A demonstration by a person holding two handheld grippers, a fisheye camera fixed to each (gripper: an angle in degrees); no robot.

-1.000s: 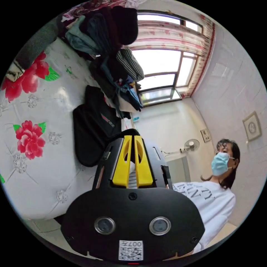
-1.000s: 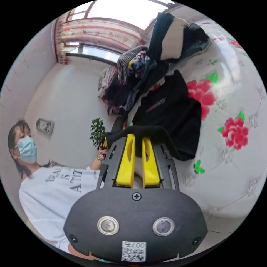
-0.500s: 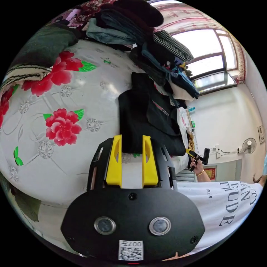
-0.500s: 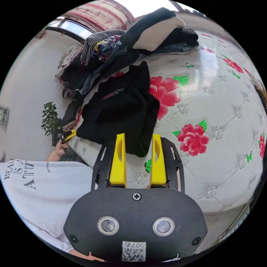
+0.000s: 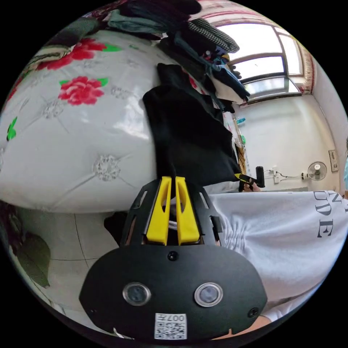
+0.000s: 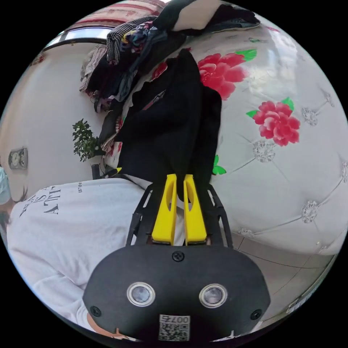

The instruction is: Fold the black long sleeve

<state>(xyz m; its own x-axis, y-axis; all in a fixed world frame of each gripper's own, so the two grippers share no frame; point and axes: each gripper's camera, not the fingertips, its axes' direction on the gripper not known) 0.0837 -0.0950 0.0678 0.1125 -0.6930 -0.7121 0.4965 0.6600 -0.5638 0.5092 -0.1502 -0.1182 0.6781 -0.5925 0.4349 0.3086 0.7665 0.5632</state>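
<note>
Jaws of both grippers, left gripper (image 5: 170,178) and right gripper (image 6: 178,176), pinch the black long sleeve (image 5: 188,134) at the near edge of the flowered bed (image 5: 72,145).

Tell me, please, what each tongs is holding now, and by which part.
Both tongs are shut on the black long sleeve: the left tongs and the right tongs each pinch its near edge, which lies at the bed's side.

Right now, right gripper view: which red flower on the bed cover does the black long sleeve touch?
The upper flower: the black long sleeve lies against its edge. The smaller flower sits apart on bare white cover.
</note>
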